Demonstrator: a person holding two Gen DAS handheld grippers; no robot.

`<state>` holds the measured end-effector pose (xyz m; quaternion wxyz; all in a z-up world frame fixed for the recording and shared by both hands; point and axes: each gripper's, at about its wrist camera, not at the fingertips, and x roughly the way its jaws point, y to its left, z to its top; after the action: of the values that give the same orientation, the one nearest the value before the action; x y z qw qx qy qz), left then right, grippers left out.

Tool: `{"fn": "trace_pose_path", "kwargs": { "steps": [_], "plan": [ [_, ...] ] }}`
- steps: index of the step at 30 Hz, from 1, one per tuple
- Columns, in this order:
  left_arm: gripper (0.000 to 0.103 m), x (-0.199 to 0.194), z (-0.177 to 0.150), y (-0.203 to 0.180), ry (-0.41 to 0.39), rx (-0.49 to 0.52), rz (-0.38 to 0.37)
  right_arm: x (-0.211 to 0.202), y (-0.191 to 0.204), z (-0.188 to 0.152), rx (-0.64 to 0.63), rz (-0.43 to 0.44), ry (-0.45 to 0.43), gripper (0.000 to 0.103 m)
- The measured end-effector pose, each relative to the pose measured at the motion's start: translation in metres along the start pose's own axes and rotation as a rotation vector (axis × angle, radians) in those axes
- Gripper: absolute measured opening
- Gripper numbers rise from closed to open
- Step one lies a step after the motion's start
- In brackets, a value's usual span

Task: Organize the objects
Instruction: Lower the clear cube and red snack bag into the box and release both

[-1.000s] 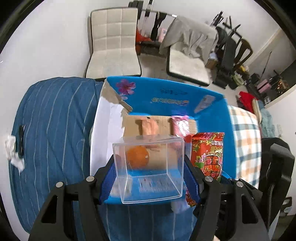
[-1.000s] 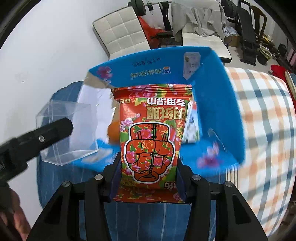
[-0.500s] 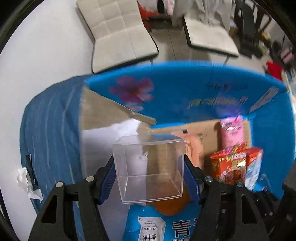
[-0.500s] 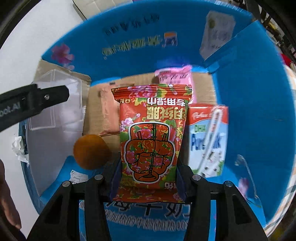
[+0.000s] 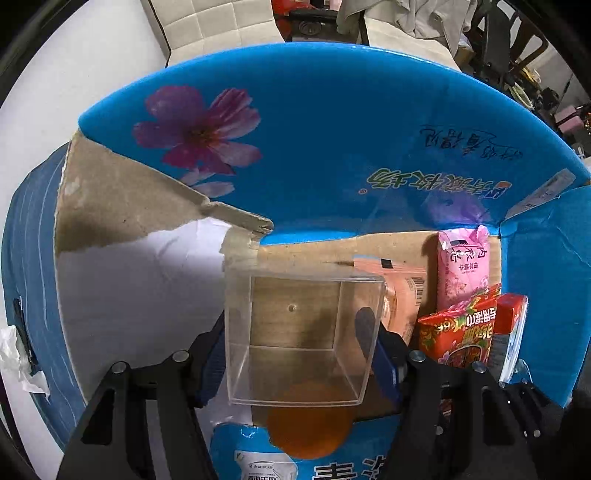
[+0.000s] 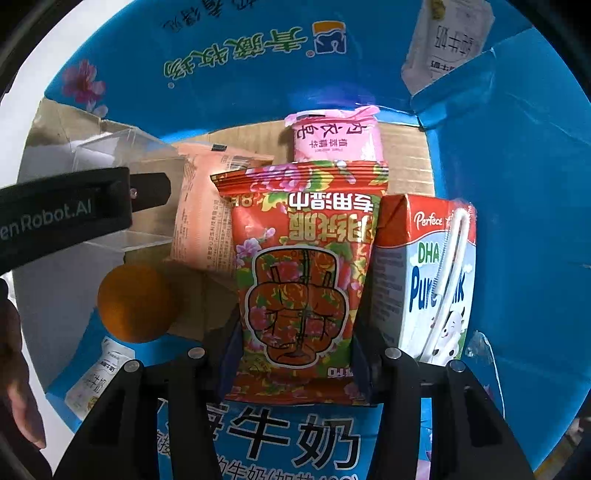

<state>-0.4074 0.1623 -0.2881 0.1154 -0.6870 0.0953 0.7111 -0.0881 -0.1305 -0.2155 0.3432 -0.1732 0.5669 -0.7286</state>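
Observation:
My left gripper [image 5: 301, 354] is shut on a clear plastic box [image 5: 299, 332] and holds it inside the blue cardboard carton [image 5: 332, 129], over its left part, above an orange [image 5: 308, 424]. My right gripper [image 6: 295, 354] is shut on a red flowered snack packet [image 6: 299, 280] and holds it upright inside the carton [image 6: 517, 221], between a peach packet [image 6: 205, 218] and a milk carton [image 6: 428, 273]. The clear box [image 6: 122, 158] and the orange [image 6: 135, 302] show at the left in the right wrist view. The red packet [image 5: 458, 332] shows at the right in the left wrist view.
A pink packet [image 6: 334, 138] stands against the carton's far wall. The carton sits on a blue striped cover [image 5: 33, 258]. A torn flap [image 5: 122, 199] rises at the carton's left. White chairs [image 5: 221, 26] stand behind.
Both grippers have moved forward and down into the carton with their loads. The clear box now hangs over the carton floor, and the red packet stands among the other goods.

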Motion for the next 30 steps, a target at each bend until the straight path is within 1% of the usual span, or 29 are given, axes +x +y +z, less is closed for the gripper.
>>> {"fn": "trace_pose_path", "kwargs": {
  "steps": [3,5,7,8,9,10,11,12,15,19,21,24,26,27,28,30],
  "plan": [
    [0.065,-0.003,-0.002,0.003,0.003,-0.017,-0.004,0.003,-0.002,0.003,0.029,0.018,0.037,0.054],
    [0.067,-0.007,-0.003,0.006,0.011,-0.037,-0.033,0.003,-0.002,0.005,0.050,0.023,0.066,0.054],
    [0.070,-0.012,-0.007,0.007,0.007,-0.033,-0.043,0.004,-0.001,0.007,0.063,0.041,0.094,0.058],
    [0.074,-0.017,-0.009,0.008,-0.005,-0.039,-0.056,0.003,-0.001,0.007,0.075,0.060,0.112,0.064],
    [0.076,-0.021,-0.012,0.009,-0.017,-0.050,-0.074,0.001,-0.001,0.007,0.083,0.076,0.119,0.072],
    [0.081,-0.026,-0.015,0.010,-0.030,-0.060,-0.084,-0.001,0.000,0.007,0.089,0.095,0.122,0.076],
    [0.094,-0.033,-0.019,0.010,-0.048,-0.068,-0.081,-0.005,0.001,0.007,0.100,0.112,0.128,0.083],
    [0.102,-0.039,-0.023,0.011,-0.066,-0.075,-0.069,-0.010,0.002,0.006,0.103,0.117,0.120,0.087],
    [0.103,-0.059,-0.040,0.013,-0.125,-0.092,-0.067,-0.024,0.004,0.003,0.101,0.080,0.108,0.090],
    [0.103,-0.089,-0.067,0.014,-0.199,-0.087,-0.060,-0.046,0.006,-0.005,0.101,0.013,0.078,0.090],
    [0.103,-0.099,-0.076,0.020,-0.224,-0.088,-0.064,-0.059,0.006,-0.009,0.113,-0.014,0.061,0.090],
    [0.103,-0.115,-0.088,0.014,-0.271,-0.088,-0.064,-0.080,0.004,-0.015,0.144,-0.021,0.038,0.090],
    [0.103,-0.134,-0.100,0.014,-0.314,-0.081,-0.044,-0.093,0.000,-0.021,0.176,-0.022,0.042,0.090],
    [0.103,-0.139,-0.105,0.012,-0.330,-0.077,-0.041,-0.103,-0.002,-0.022,0.182,-0.028,0.027,0.090],
    [0.103,-0.147,-0.114,0.014,-0.346,-0.074,-0.040,-0.111,-0.012,-0.033,0.188,-0.031,0.022,0.090],
    [0.103,-0.157,-0.122,0.008,-0.373,-0.066,-0.036,-0.130,-0.012,-0.039,0.213,-0.032,0.010,0.090]
  ]
}}
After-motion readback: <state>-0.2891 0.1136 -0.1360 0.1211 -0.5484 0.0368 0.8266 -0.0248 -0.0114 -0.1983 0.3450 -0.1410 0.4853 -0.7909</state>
